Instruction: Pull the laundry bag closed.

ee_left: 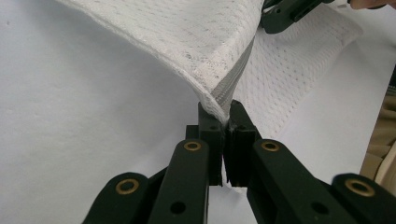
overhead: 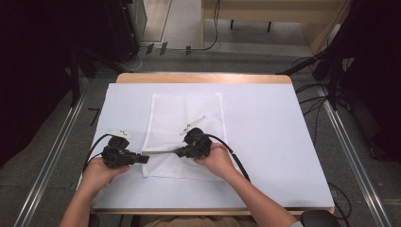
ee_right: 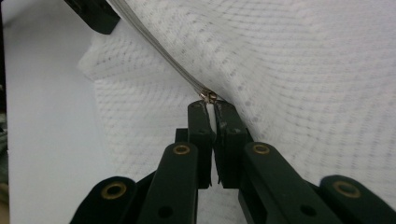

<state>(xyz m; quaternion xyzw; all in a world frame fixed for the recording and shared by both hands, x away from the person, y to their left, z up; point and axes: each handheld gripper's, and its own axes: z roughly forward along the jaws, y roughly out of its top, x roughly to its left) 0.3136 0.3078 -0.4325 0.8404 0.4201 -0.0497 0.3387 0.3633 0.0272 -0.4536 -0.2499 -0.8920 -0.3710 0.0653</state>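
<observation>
- While the white mesh bag lies mid-table on the white cover, its near zipper edge is lifted.
- Left gripper pinches the zipper's end.
- Right gripper clamps the zipper pull.
- Bare cover surrounds both.

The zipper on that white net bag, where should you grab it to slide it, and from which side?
Grab the small metal pull tab at the slider, as the right tongs do, coming in along the zipper line. The tab is the only stiff bit sticking out of the soft mesh bag. The left tongs pinch the bag's zipper end, probably to keep it taut.
</observation>
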